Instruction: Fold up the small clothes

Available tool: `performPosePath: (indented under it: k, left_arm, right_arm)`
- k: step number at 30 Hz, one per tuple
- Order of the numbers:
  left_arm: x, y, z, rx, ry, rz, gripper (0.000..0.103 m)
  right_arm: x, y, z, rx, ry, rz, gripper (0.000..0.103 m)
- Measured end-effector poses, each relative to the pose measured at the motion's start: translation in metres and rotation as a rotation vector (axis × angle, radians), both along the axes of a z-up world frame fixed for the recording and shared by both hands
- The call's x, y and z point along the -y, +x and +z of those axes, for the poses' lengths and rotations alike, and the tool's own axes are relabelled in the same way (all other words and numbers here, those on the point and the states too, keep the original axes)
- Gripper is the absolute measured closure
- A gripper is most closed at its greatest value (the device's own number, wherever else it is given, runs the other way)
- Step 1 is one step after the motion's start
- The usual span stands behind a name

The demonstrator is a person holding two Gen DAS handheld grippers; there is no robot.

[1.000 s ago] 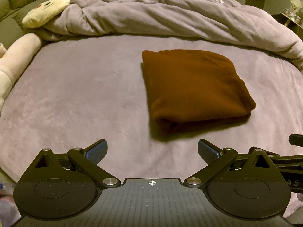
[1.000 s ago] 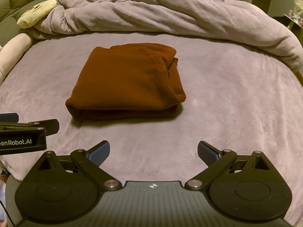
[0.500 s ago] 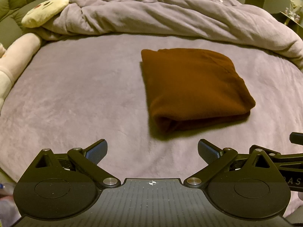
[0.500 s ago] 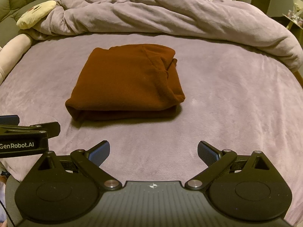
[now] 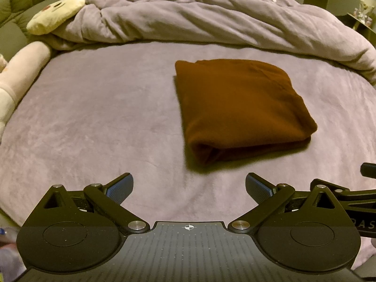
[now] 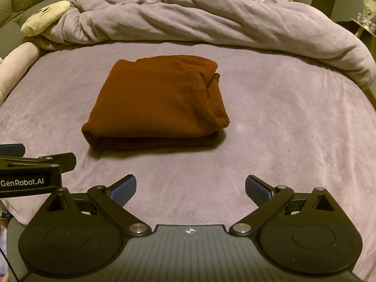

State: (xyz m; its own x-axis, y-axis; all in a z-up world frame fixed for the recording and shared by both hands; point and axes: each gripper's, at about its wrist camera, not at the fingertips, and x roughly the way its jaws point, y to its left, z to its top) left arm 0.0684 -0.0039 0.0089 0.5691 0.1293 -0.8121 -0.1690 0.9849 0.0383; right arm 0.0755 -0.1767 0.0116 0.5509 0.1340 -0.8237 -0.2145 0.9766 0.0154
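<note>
I hold my left gripper low over the near edge of the bed, its fingers spread wide with nothing between them, pointing across the mauve plush bed cover. My right gripper sits level beside it, fingers just as wide apart and equally empty. The folded rust-brown knit garment lies flat on the cover ahead of both, well apart from any fingertip, right of centre in the left view and left of centre in the right view. Only the right view shows its loose layered edges bunched on the right side; the left view shows a smoother fold and looks slightly blurred. Each camera catches a cut-off piece of the other gripper at the frame edge. Behind the garment runs a crumpled mauve duvet, with a cream plush toy half tucked under it and a pale pink bolster cut off at the left.
</note>
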Motion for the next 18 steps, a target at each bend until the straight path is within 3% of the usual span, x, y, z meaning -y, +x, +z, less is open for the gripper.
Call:
performPosePath:
  k: [18]
  left_arm:
    - [0.0001, -0.0041, -0.0007, 0.012, -0.006, -0.021, 0.000]
  right_arm:
    - [-0.0014, -0.0002, 0.0010, -0.002, -0.001, 0.000, 0.004]
